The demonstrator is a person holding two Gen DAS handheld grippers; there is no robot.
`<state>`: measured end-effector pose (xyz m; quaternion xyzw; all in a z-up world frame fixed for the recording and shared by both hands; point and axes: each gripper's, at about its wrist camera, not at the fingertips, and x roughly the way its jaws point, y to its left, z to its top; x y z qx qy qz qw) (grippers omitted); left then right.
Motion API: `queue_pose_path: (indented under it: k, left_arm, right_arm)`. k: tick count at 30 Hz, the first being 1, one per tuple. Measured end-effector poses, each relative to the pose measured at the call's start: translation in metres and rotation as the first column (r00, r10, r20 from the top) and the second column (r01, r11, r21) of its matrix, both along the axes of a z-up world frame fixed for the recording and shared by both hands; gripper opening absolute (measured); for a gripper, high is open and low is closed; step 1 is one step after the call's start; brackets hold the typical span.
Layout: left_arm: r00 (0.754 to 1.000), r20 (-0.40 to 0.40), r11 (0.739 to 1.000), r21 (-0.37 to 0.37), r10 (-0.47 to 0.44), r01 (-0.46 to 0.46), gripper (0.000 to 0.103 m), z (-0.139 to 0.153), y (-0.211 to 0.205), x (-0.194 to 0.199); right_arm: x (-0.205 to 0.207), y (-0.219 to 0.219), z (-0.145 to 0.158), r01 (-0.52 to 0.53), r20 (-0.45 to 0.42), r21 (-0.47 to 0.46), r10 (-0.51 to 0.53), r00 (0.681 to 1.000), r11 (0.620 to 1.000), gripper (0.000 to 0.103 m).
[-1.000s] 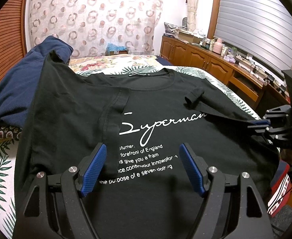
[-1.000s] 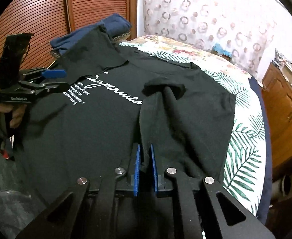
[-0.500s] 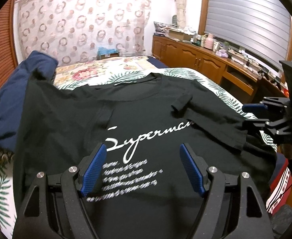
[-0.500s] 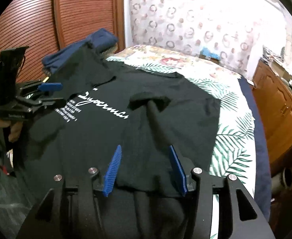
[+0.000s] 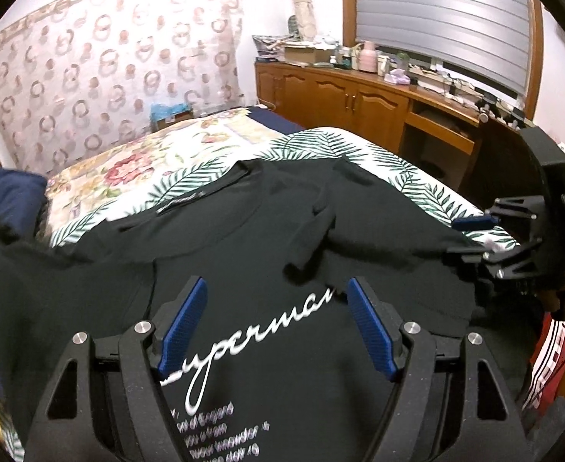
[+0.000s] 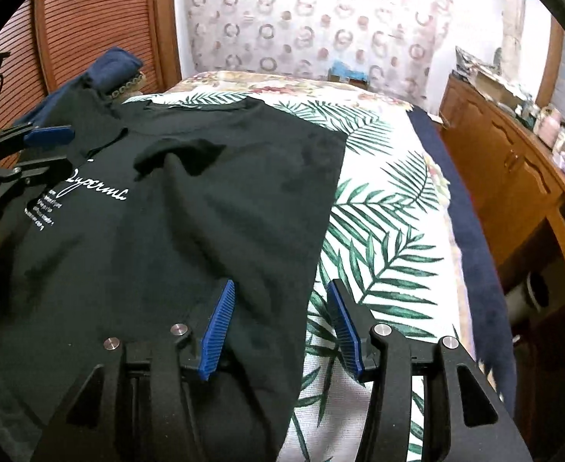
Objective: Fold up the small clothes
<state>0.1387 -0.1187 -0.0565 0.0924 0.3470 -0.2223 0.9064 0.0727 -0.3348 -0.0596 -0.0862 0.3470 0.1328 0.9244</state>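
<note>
I am holding my left gripper (image 5: 276,323) wide apart above the black T-shirt (image 5: 243,269), its blue pads (image 5: 184,325) gripping nothing, over the white script print (image 5: 259,337) on the chest. The shirt is lying flat on the leaf-patterned bedspread (image 6: 382,254), its collar toward the flowered pillow end, one sleeve (image 6: 178,154) folded in over the front. My right gripper (image 6: 278,323) has just been opening; its jaws are standing parted over the shirt's side edge, one pad above cloth, the other above the bedspread, holding nothing. A dark blue garment (image 6: 109,65) is lying just beyond the shirt's far shoulder.
</note>
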Motion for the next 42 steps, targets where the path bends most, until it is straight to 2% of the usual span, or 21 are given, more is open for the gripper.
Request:
queue_pose_path:
  k: [5, 12, 15, 16, 19, 23, 31, 36, 37, 41, 42]
  left_arm:
    - [0.999, -0.024, 0.999, 0.014, -0.044, 0.044, 0.067, -0.003, -0.016, 0.017]
    - [0.993, -0.081, 0.995, 0.038, -0.089, 0.092, 0.051, -0.018, -0.037, 0.04]
    - [0.989, -0.106, 0.994, 0.034, -0.1, 0.104, 0.041, -0.023, -0.038, 0.046]
    - [0.988, -0.114, 0.993, 0.023, -0.108, 0.112, 0.033, -0.022, -0.037, 0.047]
    - [0.987, -0.109, 0.993, 0.012, -0.115, 0.117, 0.02, -0.019, -0.034, 0.048]
    - [0.988, -0.107, 0.993, 0.011, -0.115, 0.117, 0.014, -0.014, -0.031, 0.049]
    - [0.996, -0.083, 0.998, 0.035, -0.039, 0.042, 0.013, -0.007, -0.012, 0.06]
    - [0.998, -0.06, 1.0, 0.028, -0.013, 0.014, 0.014, 0.003, 0.004, 0.051]
    - [0.999, -0.053, 1.0, 0.027, -0.001, 0.003, 0.016, 0.006, 0.009, 0.048]
    - [0.999, -0.025, 0.999, -0.003, 0.037, -0.037, 0.044, 0.019, 0.031, 0.036]
    - [0.999, -0.012, 0.999, -0.016, 0.044, -0.044, 0.045, 0.023, 0.038, 0.03]
  right_arm:
    - [0.004, -0.003, -0.002, 0.001, -0.01, 0.037, -0.001, 1.0, 0.999, 0.052]
    - [0.003, -0.007, -0.004, -0.006, -0.002, 0.042, 0.006, 1.0, 0.999, 0.052]
    - [0.003, -0.006, -0.005, -0.004, 0.0, 0.039, 0.004, 1.0, 0.999, 0.052]
    - [0.002, -0.006, -0.005, -0.003, 0.001, 0.038, 0.003, 1.0, 0.999, 0.052]
    - [0.003, -0.006, -0.005, -0.004, 0.001, 0.042, 0.004, 1.0, 0.999, 0.052]
    - [0.003, -0.006, -0.005, -0.004, 0.001, 0.041, 0.004, 1.0, 0.999, 0.052]
    - [0.003, -0.006, -0.005, -0.006, 0.001, 0.042, 0.006, 1.0, 0.999, 0.053]
    - [0.003, -0.006, -0.004, -0.007, 0.0, 0.042, 0.007, 1.0, 0.999, 0.054]
    - [0.003, -0.006, -0.004, -0.007, 0.0, 0.042, 0.007, 1.0, 0.999, 0.054]
    - [0.002, -0.006, -0.004, -0.009, 0.0, 0.048, 0.009, 1.0, 0.999, 0.054]
    - [0.002, -0.007, -0.004, -0.013, -0.001, 0.057, 0.013, 1.0, 0.998, 0.054]
